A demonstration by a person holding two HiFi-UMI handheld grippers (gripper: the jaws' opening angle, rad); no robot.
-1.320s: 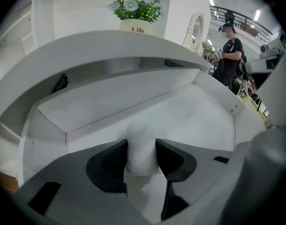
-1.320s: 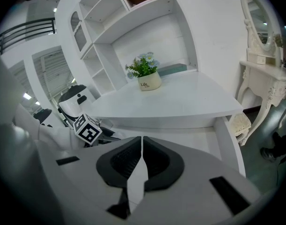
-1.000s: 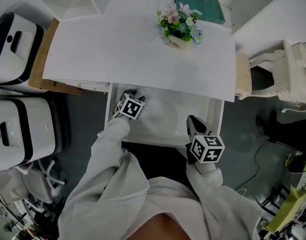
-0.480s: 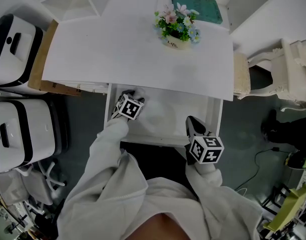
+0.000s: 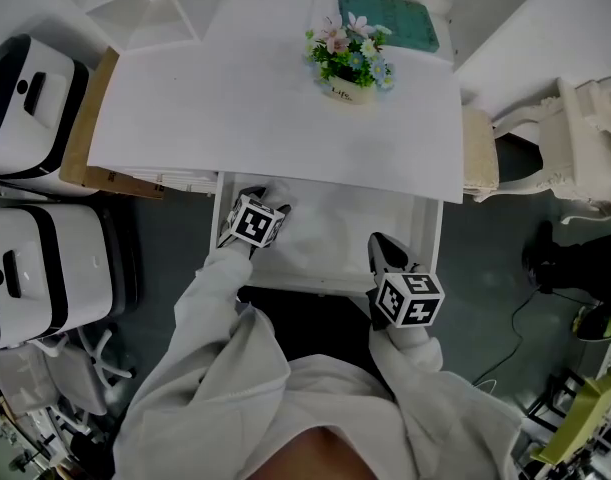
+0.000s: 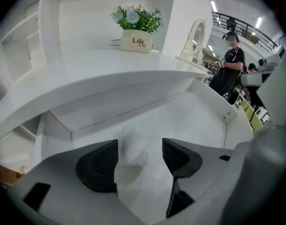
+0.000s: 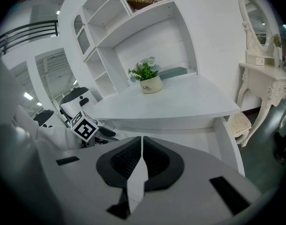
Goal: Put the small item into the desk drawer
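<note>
Right gripper (image 7: 141, 142): jaws pressed together, at the front edge of the open drawer (image 5: 345, 223). Left gripper (image 6: 140, 149): in the drawer's left end, jaws just opened wide. Small white crumpled item (image 6: 129, 161): between them on the drawer floor, against one pad, clear of the other. Desk top (image 5: 275, 108): beyond. Flower pot (image 5: 348, 86): at its back.

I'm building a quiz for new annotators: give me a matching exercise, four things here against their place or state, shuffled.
1. white crumpled small item
2. white square pot of pastel flowers
3. teal flat rectangular pad
4. right hand-held gripper

A. shut, nothing between its jaws
B. back edge of the white desk, behind the pot
C. in the open white drawer, between the left hand-held gripper's parted jaws
D. on the desk top, in front of the pad

Pairs: 1-C, 2-D, 3-B, 4-A.
The left hand-held gripper's jaws have just been opening, the item between them.
</note>
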